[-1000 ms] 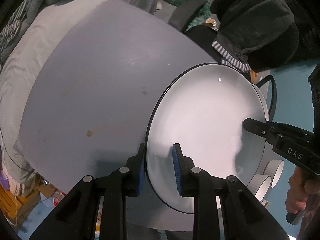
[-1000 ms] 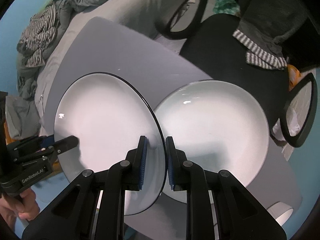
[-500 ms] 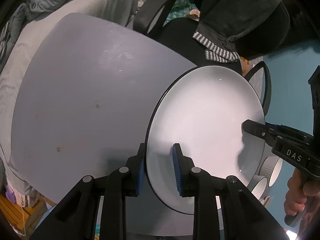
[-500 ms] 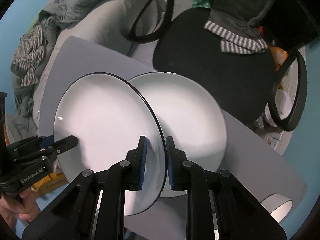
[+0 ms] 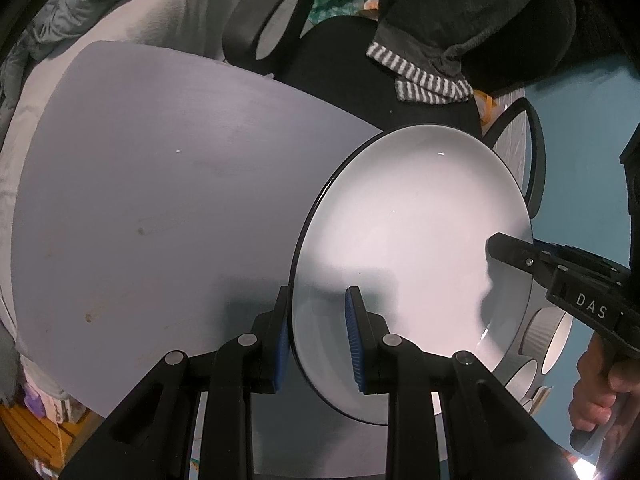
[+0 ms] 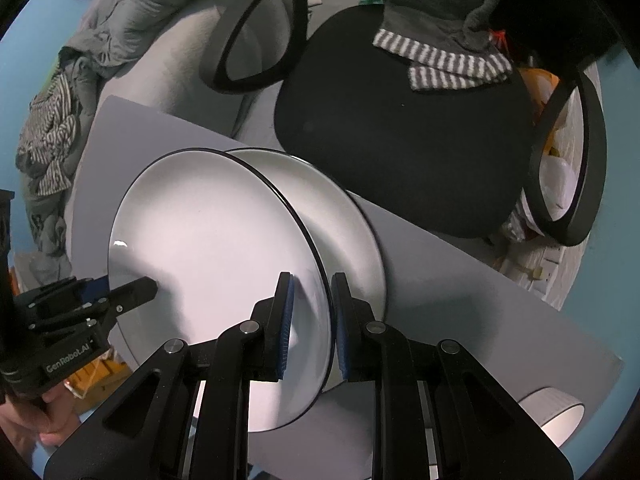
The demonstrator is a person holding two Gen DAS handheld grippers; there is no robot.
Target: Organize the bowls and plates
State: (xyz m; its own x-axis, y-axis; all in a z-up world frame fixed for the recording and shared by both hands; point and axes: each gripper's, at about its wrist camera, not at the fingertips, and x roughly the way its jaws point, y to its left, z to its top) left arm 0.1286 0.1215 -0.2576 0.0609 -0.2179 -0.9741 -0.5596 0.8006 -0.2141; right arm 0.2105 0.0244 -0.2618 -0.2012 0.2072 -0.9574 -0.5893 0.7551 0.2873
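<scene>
While both grippers hold the same white plate [image 6: 212,248] by opposite edges, the step in hand seems to be carrying it over a second plate [image 6: 340,224] that lies on the grey table [image 5: 160,184], so as to stack them. The left gripper [image 5: 318,340] has its blue pads on both faces of the near rim, closed on the plate. The right gripper [image 6: 310,324] pinches the opposite rim in the same way. The held plate is tilted and lifted, with its far part already above the lower plate, which shows just beyond the right fingers.

I judge that the next move calls for bringing the held plate level, centring it over the lower one and lowering it softly. Both grippers must move together, because an unequal pull could twist the plate or let it slip. The fingers under the rim will probably need to open and slide out sideways once it rests.

Beside the right gripper's right finger a white bowl [image 6: 556,412] stands on the table corner, and the left view shows ribbed bowls [image 5: 548,332] past the plate's far edge. Beyond the table stands a black chair [image 6: 400,152] with clothes [image 6: 452,56] on it; it is near but not in the path.
</scene>
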